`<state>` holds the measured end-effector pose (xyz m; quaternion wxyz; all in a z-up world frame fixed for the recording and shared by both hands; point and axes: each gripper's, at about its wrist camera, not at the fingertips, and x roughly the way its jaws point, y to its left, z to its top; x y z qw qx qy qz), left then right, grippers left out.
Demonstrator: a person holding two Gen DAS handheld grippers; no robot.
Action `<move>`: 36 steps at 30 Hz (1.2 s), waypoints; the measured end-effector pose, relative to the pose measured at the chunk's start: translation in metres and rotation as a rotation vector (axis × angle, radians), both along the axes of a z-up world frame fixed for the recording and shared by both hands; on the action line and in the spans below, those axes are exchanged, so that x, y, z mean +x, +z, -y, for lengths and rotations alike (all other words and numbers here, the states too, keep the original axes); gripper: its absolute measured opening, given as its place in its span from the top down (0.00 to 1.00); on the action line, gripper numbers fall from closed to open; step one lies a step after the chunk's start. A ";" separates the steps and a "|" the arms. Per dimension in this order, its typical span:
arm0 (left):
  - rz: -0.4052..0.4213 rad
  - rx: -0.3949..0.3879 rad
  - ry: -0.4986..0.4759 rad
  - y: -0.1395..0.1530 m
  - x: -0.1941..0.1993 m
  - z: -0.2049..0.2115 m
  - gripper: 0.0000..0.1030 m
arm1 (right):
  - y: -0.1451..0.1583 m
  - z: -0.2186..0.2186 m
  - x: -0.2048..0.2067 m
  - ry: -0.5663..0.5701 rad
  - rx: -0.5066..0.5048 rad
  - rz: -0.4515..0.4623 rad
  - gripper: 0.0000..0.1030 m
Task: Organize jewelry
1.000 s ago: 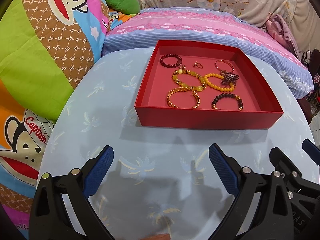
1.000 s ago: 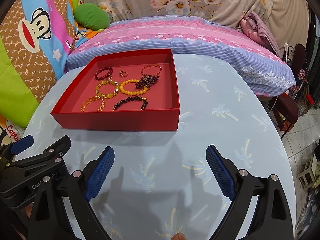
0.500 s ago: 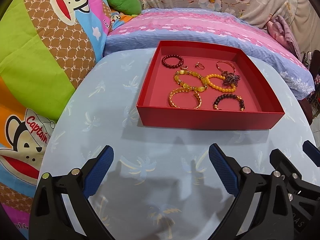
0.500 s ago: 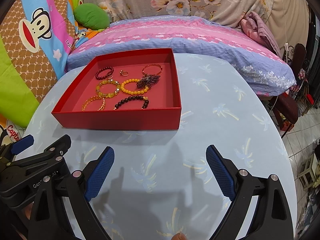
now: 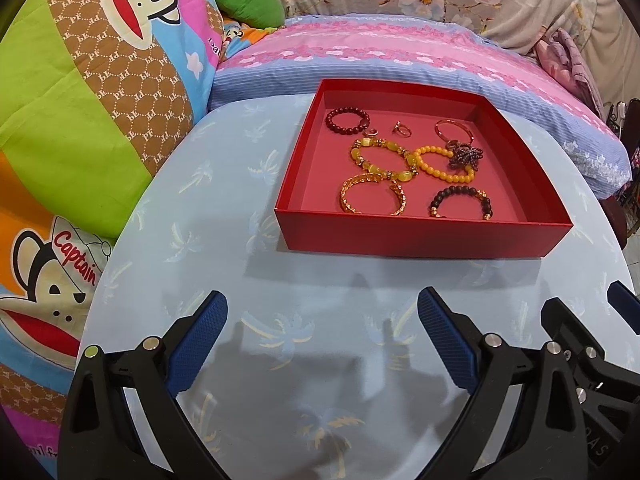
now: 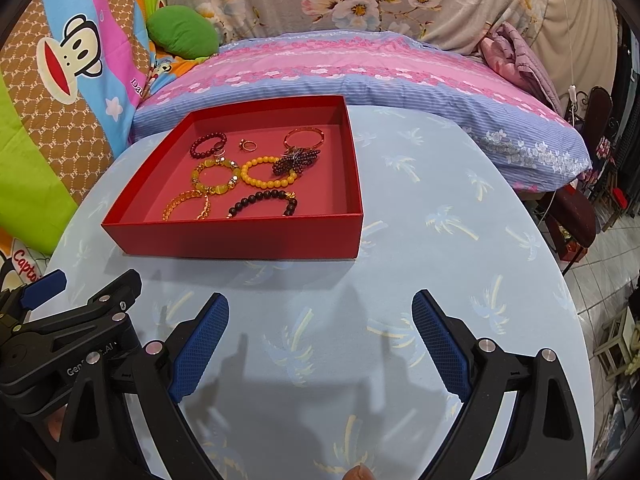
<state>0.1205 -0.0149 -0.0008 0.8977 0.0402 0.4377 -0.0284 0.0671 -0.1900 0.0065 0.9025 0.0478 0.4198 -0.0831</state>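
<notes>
Red tray (image 5: 416, 236) held all jewelry; both claws, left (image 5: 322, 328) and right (image 6: 320, 328), spread, empty, above table (image 6: 420, 240). Stage ambiguous; bracelets touched, so single-piece pinch advisable.

Left tool (image 5: 322, 336) and right tool (image 6: 320, 336) look alike: black plastic frames, silver screws (image 5: 491, 340) at the joints, fingers faced with blue dimpled pads (image 6: 438, 344). White lettering (image 6: 91, 365) marks one frame.

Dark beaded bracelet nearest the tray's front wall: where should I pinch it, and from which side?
Pinch the dark beaded bracelet at its far arc of beads, coming straight down from above. It lies flat, apart from the others, and the red tray front wall likely blocks a low approach.
</notes>
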 end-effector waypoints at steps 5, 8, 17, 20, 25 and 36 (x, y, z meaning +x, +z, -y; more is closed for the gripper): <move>0.001 0.000 0.000 0.000 0.000 0.000 0.11 | 0.000 0.000 0.000 0.001 0.001 0.000 0.14; 0.000 0.001 0.000 0.000 0.000 0.000 0.11 | 0.000 0.000 0.000 -0.001 0.000 0.001 0.14; 0.000 0.001 0.000 0.000 0.000 0.000 0.11 | 0.000 0.000 0.000 0.000 0.000 0.000 0.14; 0.003 0.000 0.000 0.000 0.000 0.000 0.11 | 0.000 0.000 0.000 0.001 0.000 0.001 0.14; 0.001 0.002 0.001 0.000 0.000 -0.001 0.11 | 0.000 0.000 0.000 0.001 -0.001 0.001 0.14; 0.001 0.014 -0.001 0.000 0.000 -0.001 0.11 | 0.000 0.000 0.000 -0.002 0.002 0.002 0.14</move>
